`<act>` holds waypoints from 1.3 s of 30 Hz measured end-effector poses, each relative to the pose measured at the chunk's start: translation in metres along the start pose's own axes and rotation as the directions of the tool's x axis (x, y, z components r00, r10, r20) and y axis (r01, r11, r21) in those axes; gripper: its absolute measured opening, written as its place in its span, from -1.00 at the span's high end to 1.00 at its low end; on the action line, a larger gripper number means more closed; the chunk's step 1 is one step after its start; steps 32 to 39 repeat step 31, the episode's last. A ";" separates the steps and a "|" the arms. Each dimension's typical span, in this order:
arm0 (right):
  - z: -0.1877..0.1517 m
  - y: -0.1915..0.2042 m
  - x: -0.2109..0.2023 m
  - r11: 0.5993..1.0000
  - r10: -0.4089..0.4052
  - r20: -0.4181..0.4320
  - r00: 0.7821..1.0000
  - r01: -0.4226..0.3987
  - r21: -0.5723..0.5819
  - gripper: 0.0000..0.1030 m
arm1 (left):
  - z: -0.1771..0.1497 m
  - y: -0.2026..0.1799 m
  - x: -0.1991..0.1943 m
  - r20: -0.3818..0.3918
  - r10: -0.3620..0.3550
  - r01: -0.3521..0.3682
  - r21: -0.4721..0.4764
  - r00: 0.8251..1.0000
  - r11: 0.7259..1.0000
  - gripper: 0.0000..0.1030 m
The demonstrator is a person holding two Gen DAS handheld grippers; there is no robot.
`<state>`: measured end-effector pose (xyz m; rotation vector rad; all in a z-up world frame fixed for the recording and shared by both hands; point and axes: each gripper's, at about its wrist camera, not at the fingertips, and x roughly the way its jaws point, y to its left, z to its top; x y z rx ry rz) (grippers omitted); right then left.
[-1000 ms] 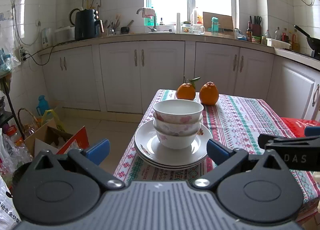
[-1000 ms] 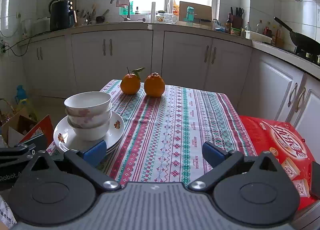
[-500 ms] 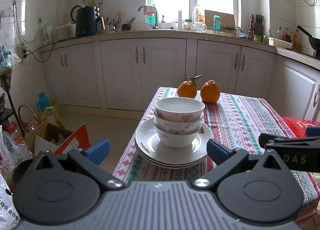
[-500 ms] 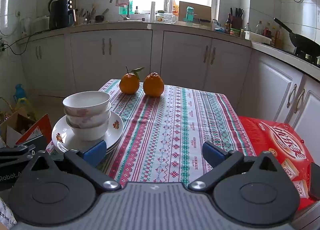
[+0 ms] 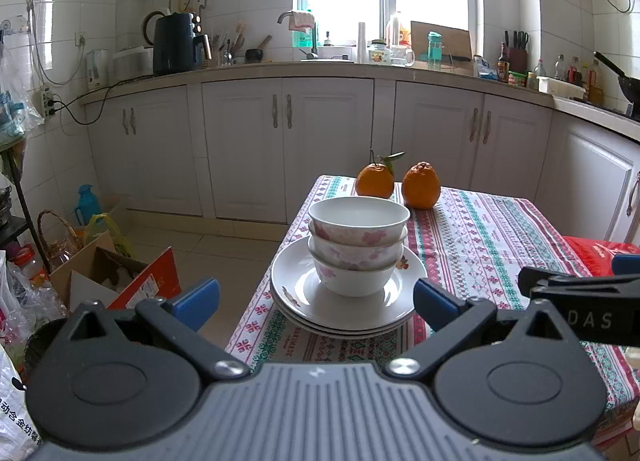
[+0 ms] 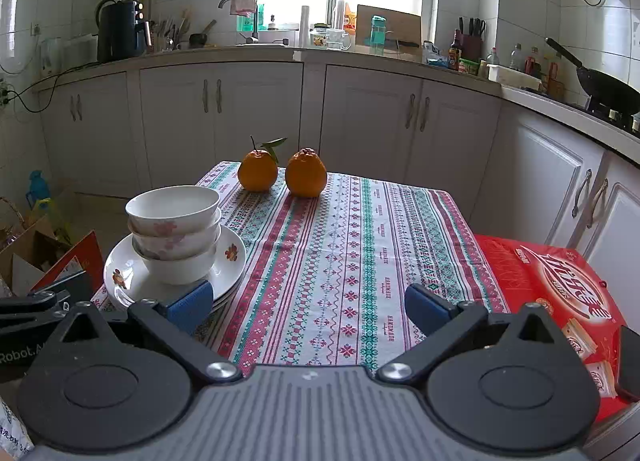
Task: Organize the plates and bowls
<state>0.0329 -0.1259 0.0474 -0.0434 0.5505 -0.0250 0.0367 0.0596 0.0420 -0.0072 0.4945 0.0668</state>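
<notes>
While both tools hang spread and empty short of the table's near edge, the left gripper (image 5: 316, 299) faces the plates (image 5: 348, 303) squarely, so it looks the nearer one. For the right gripper (image 6: 308, 307) they lie off to its left. 3 bowls (image 5: 358, 243) sit nested on the plates, with 2 oranges (image 5: 398, 183) beyond on the tablecloth (image 6: 340, 245).

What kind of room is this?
It looks like a home kitchen. There is a sink tap under the window, a wok on the stove, and stacked bowls on plates on a table.
</notes>
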 end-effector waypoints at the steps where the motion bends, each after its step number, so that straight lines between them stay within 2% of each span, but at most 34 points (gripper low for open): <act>1: 0.000 0.000 0.000 1.000 0.000 0.001 1.000 0.000 0.000 -1.00 | 0.000 0.000 0.000 0.000 0.000 0.000 -0.001 1.000 1.000 -0.99; 39: 0.002 0.000 -0.001 1.000 -0.007 0.000 1.000 0.007 0.002 -1.00 | 0.000 -0.003 -0.004 -0.009 0.021 -0.021 -0.009 1.000 1.000 -0.99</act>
